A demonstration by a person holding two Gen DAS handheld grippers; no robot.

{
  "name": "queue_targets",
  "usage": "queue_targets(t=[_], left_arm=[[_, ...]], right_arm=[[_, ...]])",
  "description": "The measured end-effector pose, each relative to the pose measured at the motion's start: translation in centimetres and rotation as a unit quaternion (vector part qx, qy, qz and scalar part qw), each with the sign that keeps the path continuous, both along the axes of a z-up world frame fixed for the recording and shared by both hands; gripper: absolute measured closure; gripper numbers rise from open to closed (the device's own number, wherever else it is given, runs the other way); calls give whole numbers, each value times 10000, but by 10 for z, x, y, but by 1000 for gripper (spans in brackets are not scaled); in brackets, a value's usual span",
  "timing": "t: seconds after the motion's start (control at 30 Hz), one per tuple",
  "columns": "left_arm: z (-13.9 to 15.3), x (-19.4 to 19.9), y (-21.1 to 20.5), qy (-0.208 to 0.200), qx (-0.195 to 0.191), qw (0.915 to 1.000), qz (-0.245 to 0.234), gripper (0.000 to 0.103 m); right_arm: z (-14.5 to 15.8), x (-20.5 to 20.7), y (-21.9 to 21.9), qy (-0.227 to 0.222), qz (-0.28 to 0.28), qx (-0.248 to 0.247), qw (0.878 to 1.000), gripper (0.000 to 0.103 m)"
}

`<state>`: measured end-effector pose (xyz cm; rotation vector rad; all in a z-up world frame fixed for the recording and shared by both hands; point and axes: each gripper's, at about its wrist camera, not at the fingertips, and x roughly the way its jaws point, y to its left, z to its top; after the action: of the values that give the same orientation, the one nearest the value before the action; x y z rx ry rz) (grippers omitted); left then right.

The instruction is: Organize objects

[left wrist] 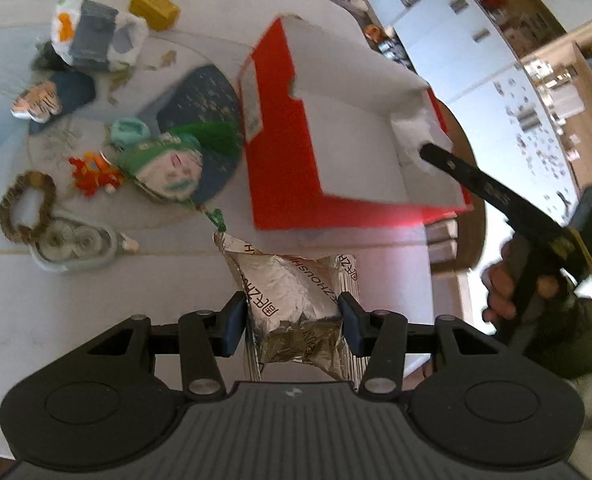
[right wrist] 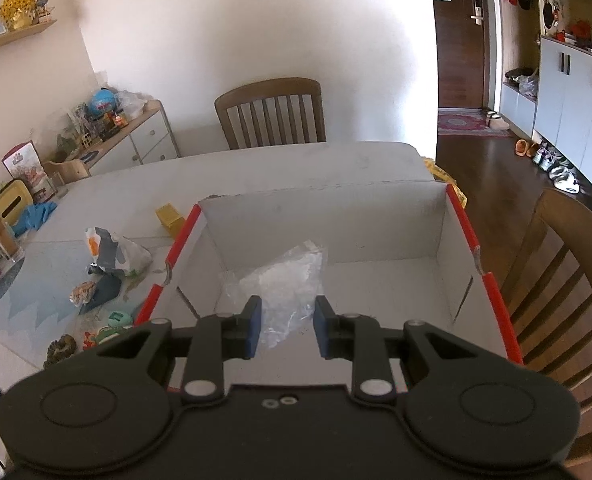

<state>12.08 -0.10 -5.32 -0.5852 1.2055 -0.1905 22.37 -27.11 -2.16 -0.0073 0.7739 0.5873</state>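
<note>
My left gripper is shut on a crumpled silver foil packet and holds it above the white table, in front of the red box. The box is open, white inside. My right gripper is over the box's near side, its blue pads apart around a clear plastic bag; whether the bag is gripped is unclear. In the left wrist view the right gripper reaches into the box at its right end.
Left of the box lie a green-and-white doll face, an orange charm, a bead bracelet, a grey tray of coins, a yellow box and a wrapped bundle. Wooden chairs stand around the table.
</note>
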Motion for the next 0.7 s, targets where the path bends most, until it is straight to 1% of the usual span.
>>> queue_targets(t=[0.03,0.1,0.13,0.2,0.23,0.33,0.4,0.53,0.7], left_arm=[[0,-4,1,73,-2,9999,-69,55],[-7,-11,7,301,164,9994,-70,55],[-15,-16,13,486,270,9985,4,55],[-31,-22,25,862,353,9954,223,55],[-38,-26,29,961,368,9943,296,55],[-43,-33,30,934,302,9946,344,55],[-42,-34,29,861,313,9953,323,55],[-46,-39,32,798,344,9955,375,55],[-48,-46,43,643,384,9961,477,55]], right_arm=[[0,0,0,7,5,0,10000,77],[0,1,-1,-7,18,11,10000,77],[1,2,-1,-5,24,23,10000,77],[3,2,2,-23,91,85,9999,77],[5,2,4,-60,143,101,9998,77],[11,-3,17,-150,438,174,9988,77],[14,-9,31,-177,793,237,9964,77],[13,-28,73,-153,1520,226,9880,77],[7,-45,124,-97,2112,219,9772,77]])
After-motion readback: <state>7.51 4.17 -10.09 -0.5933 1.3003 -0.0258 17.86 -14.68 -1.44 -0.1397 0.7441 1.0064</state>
